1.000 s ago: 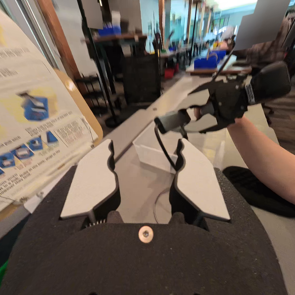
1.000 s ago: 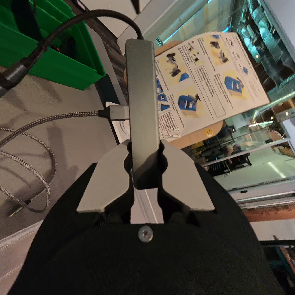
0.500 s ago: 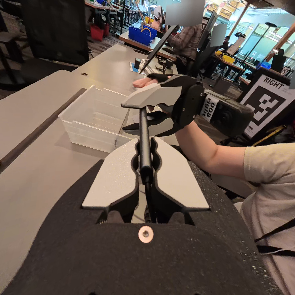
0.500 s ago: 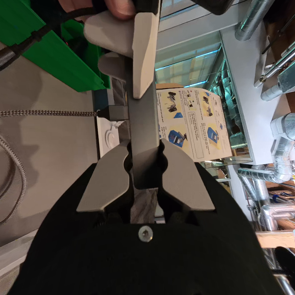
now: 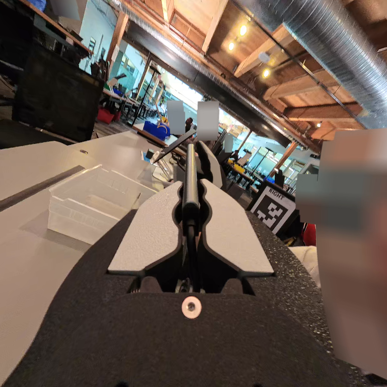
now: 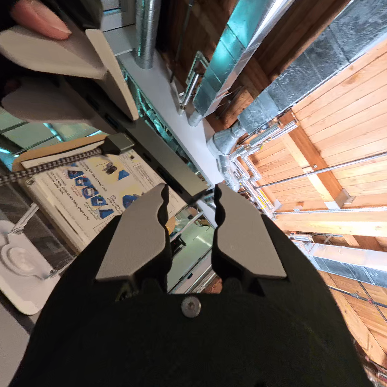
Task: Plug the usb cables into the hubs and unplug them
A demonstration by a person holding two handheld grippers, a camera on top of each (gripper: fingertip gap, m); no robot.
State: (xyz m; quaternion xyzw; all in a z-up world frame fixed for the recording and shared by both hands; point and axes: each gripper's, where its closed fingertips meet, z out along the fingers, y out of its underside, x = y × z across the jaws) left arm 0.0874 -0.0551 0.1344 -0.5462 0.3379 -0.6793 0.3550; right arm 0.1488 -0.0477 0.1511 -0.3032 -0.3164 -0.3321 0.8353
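Left gripper [image 5: 191, 189] is clamping the grey hub [image 5: 191, 180] edge-on near its cable end, jaws tight on it, keeping it aloft above the tabletop [image 5: 31, 261]. Right gripper [image 6: 191, 193] is sitting just beside the hub's free end, jaws narrowly parted, empty; braided cable [image 6: 50, 165] is plugged in, likely next to pull

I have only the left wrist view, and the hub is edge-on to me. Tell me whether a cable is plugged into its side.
Observer: Yes. In the right wrist view a braided cable goes into the side of the hub through a grey plug.
Operator: Report the right gripper.
Observer: The right gripper is open and empty. The hub's free end sits just beyond its fingertips.
Operator: Place the plug for me.
Observer: It sits just past the left gripper, on the side toward the right gripper.
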